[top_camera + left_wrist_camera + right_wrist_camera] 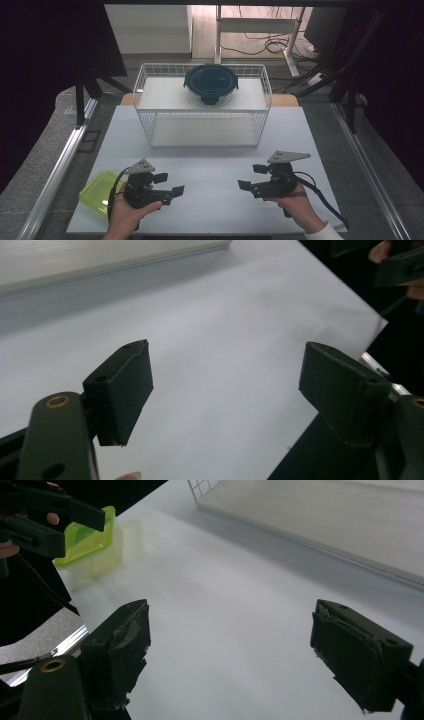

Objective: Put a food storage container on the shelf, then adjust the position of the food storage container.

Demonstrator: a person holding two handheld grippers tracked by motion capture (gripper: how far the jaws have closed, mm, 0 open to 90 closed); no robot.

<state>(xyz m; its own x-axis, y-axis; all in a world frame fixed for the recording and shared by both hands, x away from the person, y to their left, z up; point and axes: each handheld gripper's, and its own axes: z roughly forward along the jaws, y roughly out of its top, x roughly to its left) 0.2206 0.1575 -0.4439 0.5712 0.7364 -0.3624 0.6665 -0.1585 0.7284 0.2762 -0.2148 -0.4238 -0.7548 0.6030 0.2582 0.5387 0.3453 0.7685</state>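
We held the left gripper (168, 184) and right gripper (251, 177) wide, empty. The green container (100, 189) lay just behind the left gripper; a backward sweep risked knocking it off the counter (210, 165).

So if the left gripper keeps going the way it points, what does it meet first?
Probably the right gripper, across bare white table. The left gripper points right at it, jaws open; height is hard to judge.

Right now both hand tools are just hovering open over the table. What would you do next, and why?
Probably swing the left gripper back toward the green container lying just beside it. Its jaws stand open with nothing between them, as do the right gripper jaws, and the lidded bowl on the wire rack sits farther off.
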